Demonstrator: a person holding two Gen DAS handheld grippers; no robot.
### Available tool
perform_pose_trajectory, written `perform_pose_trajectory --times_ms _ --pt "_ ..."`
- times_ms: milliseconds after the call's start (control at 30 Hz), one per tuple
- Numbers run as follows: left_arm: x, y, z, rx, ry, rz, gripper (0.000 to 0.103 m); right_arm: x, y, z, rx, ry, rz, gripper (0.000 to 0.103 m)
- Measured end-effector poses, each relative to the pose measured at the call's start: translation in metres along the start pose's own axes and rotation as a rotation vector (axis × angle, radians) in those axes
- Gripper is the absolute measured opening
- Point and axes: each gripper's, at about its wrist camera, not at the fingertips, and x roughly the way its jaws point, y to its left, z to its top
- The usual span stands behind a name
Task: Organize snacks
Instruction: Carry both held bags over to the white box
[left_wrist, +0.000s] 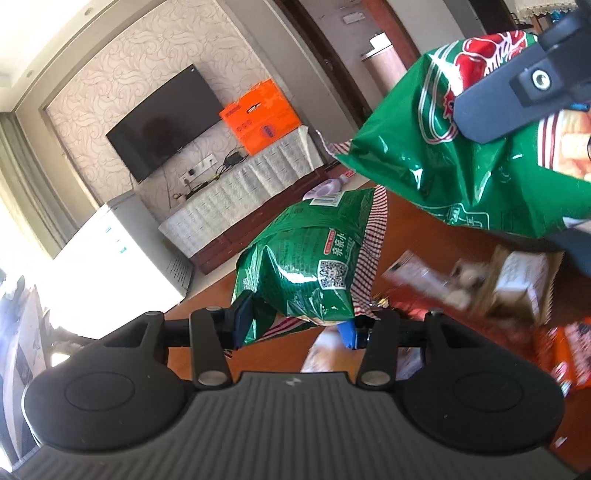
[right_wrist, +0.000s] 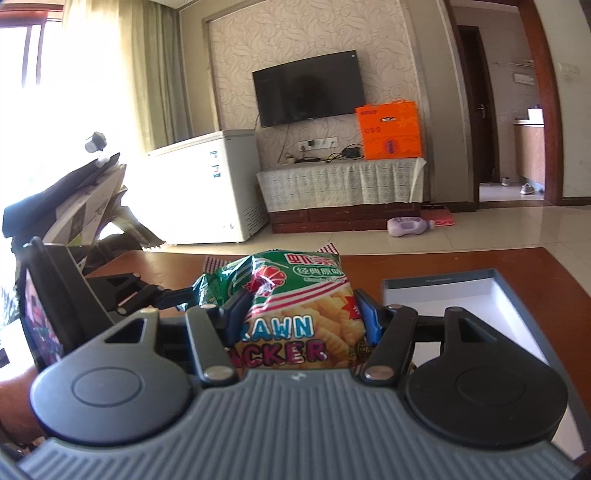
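My left gripper (left_wrist: 295, 326) is shut on a green snack bag (left_wrist: 306, 266) that shows its back with a QR code and hangs above the brown table (left_wrist: 424, 229). My right gripper (right_wrist: 301, 312) is shut on a second green prawn cracker bag (right_wrist: 314, 280), front side up. In the left wrist view that second bag (left_wrist: 461, 158) fills the upper right, with one of the right gripper's fingers (left_wrist: 509, 107) across it. In the right wrist view the left gripper's finger (right_wrist: 173, 297) and an edge of its bag (right_wrist: 208, 286) sit just left of mine.
Blurred small snack boxes (left_wrist: 517, 288) and an orange pack (left_wrist: 565, 358) lie on the table below. An open white box (right_wrist: 443, 295) sits on the table (right_wrist: 406, 266) to the right. A purple bottle (right_wrist: 410, 226) lies on the floor beyond.
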Motion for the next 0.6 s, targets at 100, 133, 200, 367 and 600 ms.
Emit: perform_pose_trajectory --times_ms 100,133,200,367,600 --pt "0.000 -0.013 0.014 -0.004 -0.020 -0.014 0.053 -0.008 -0.010 0.002 0.016 -0.012 -0.018 0.063" --pt "0.000 -0.018 0.019 -0.003 -0.025 -0.021 0.053 -0.010 -0.014 0.002 0.021 -0.016 -0.026 0.063" --pt "0.001 -0.026 0.028 0.002 -0.038 -0.034 0.053 -0.015 -0.020 0.002 0.031 -0.023 -0.040 0.063" --pt "0.002 -0.046 0.046 0.011 -0.070 -0.075 0.053 -0.023 -0.032 0.000 0.042 -0.037 -0.071 0.063" --pt "0.007 -0.074 0.068 0.015 -0.094 -0.112 0.053 -0.036 -0.056 -0.003 0.064 -0.049 -0.122 0.063"
